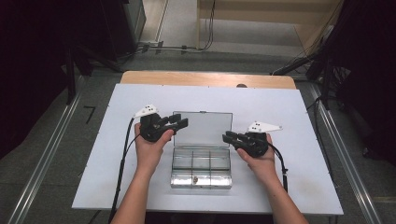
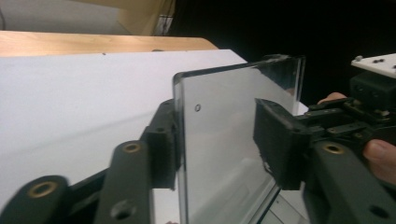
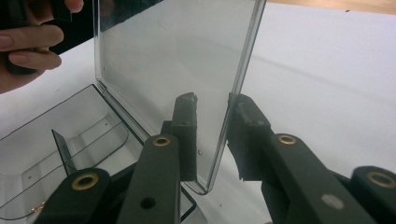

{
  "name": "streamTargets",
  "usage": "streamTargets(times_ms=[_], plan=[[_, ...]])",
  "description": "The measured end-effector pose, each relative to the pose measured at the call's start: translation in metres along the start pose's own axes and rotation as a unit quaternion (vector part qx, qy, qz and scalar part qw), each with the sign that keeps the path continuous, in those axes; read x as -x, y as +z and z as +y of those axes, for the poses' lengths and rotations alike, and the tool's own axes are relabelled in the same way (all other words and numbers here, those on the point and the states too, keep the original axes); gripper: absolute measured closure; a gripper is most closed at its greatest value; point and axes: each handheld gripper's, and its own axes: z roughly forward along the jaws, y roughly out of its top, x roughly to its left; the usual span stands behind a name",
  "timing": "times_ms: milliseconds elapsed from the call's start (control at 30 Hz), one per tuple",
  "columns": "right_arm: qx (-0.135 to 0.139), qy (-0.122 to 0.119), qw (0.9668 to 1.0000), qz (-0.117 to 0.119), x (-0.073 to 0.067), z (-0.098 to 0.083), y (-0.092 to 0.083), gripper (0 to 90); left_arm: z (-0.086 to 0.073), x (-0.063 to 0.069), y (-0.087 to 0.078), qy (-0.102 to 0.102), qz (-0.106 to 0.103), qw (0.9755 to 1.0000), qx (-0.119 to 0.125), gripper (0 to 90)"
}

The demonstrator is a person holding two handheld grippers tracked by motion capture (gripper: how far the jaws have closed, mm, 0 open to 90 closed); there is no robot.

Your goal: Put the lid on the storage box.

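**Clear compartment box with its lid raised between two grippers**

High view: the clear box (image 1: 201,167) lies on the white bench (image 1: 289,112), its hinged lid (image 1: 203,128) standing open behind the tray. The left gripper (image 1: 181,122) is at the lid's left edge, the right gripper (image 1: 226,136) at the lid's right edge. A small object (image 1: 194,178) sits in a front compartment of the box; the other compartments look empty.

Left gripper view: the lid (image 2: 229,140) stands between the jaws; one pad touches it, the other stands apart, so the jaws are narrowly open around it.

Right gripper view: the lid (image 3: 177,60) edge passes between narrowly parted jaws that do not clamp it; the tray (image 3: 60,140) lies beside the lid, at its hinge.

Risk: since neither pair pinches, the lid could slip free and fall shut, or an uneven push could slide the light box.
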Motion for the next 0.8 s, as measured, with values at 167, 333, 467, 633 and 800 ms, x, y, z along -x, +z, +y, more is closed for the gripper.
streamTargets(times_ms=[167,333,467,633,800], plan=[[-0.001,-0.009,1.0,0.002,-0.001,0.001,-0.002,72.4,-0.002,0.004,-0.003,0.016,0.001,0.9999,-0.004,61.5],[-0.007,-0.011,0.9999,0.011,-0.003,0.003,-0.001,69.8,-0.002,0.008,-0.008,0.026,-0.006,0.9996,-0.005,63.2],[-0.014,-0.014,0.9997,0.011,-0.008,0.006,-0.002,65.5,-0.004,0.009,-0.012,0.026,-0.016,0.9995,-0.001,63.1],[-0.013,-0.011,0.9998,0.009,-0.011,0.011,-0.005,59.4,-0.008,0.013,-0.016,0.028,-0.021,0.9994,0.004,62.6],[-0.011,-0.004,0.9999,0.009,-0.014,0.017,-0.01,54.6,-0.01,0.017,-0.02,0.035,-0.027,0.999,0.001,61.7]])
